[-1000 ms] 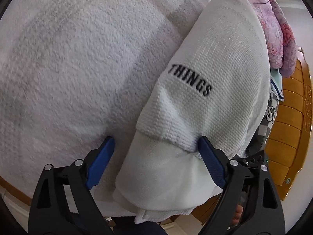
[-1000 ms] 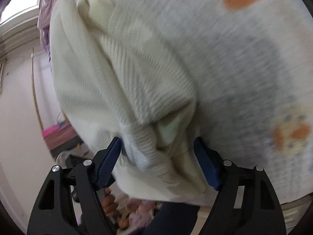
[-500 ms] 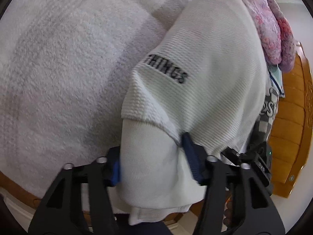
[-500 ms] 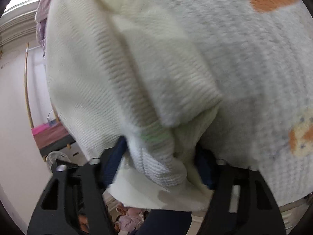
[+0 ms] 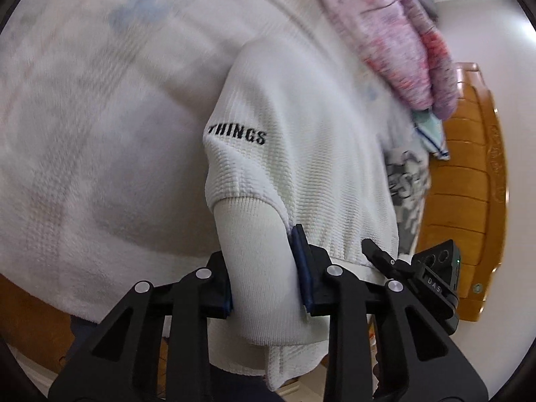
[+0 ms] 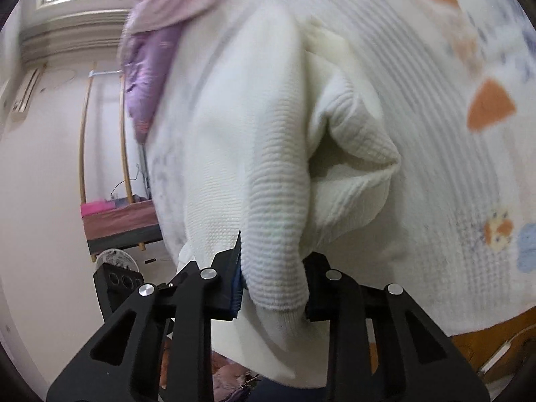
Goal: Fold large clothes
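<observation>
Lay spread across nearly the whole of both views, a pale towelling bed cover, printed with orange patches toward 2 o'clock in the right wrist view. Upon it, at centre, sat the white waffle-knit sweater, lettered THINGS at 9 o'clock of its body, already doubled over in part, sleeves tucked in. Judged about midway: bundle gathered, final fold and squaring not yet done.

Heaped at 1 o'clock in the left view, a pink fleece garment; below it a printed top. Hemmed the room on that side. Beyond, at 3 o'clock, a wooden bed frame marked the mattress edge; open floor past it. Free space mostly toward 9 o'clock over the bare cover.

Clamped on the sweater's ribbed cuff, the left gripper, jaws closing, cloth pinched between. Likewise the right gripper, jaws closing on a thick roll of the sweater's knit.
</observation>
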A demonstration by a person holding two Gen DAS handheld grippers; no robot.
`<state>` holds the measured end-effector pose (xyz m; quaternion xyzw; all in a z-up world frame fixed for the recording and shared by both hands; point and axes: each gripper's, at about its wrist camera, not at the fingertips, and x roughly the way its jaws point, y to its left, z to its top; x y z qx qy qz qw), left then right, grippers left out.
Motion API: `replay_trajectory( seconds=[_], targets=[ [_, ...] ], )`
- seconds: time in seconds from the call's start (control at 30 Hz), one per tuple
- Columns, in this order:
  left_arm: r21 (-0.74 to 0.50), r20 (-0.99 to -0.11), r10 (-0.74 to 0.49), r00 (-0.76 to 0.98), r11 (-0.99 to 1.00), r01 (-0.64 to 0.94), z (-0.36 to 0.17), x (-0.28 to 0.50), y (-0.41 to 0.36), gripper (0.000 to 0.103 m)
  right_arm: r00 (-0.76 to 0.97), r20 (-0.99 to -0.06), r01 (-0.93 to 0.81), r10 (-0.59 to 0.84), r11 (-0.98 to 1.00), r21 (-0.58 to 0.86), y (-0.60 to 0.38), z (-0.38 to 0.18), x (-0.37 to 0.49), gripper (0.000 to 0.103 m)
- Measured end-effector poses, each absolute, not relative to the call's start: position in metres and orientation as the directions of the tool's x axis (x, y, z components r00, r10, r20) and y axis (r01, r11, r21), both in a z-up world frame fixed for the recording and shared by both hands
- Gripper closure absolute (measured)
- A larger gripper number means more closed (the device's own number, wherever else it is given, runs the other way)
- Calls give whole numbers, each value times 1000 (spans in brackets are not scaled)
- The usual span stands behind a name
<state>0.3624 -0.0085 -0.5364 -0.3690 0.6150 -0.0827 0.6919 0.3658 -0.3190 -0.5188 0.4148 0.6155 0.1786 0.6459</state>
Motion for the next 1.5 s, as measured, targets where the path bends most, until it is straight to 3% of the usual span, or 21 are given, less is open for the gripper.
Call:
replay_trajectory(
  seconds=[0.23, 0.47, 0.67, 0.93, 1.03, 1.2, 1.37, 1.5],
  targets=[
    [-688, -724, -624, 294, 680, -254, -466, 377, 41, 75, 203, -650, 124, 732, 640, 759, -269, -430, 393, 79],
    [-720, -692, -644, 326, 650, -242, -438, 371, 147, 75, 148, -678, 63, 720, 677, 733, -160, -398, 402, 79],
    [-715, -689, -616, 381, 665, -218, -422, 393, 276, 75, 155, -659, 5, 736, 667, 745, -32, -383, 436, 79],
    [-623, -679, -469, 564, 775, -107, -378, 493, 470, 75, 242, -588, -219, 772, 634, 742, 173, -364, 553, 79],
    [-546, -692, -394, 605, 833, -82, -379, 517, 520, 75, 245, -595, -210, 766, 641, 739, 221, -396, 571, 79],
    [-402, -798, -287, 529, 909, -114, -449, 517, 565, 75, 150, -662, -56, 734, 675, 736, 281, -504, 562, 79],
    [-354, -907, -251, 337, 890, -289, -569, 469, 592, 71, 5, -779, 7, 627, 779, 627, 311, -582, 516, 79],
    [-324, -922, -177, 343, 838, -439, -600, 422, 605, 60, -35, -830, 97, 557, 828, 552, 302, -617, 483, 69]
  ],
)
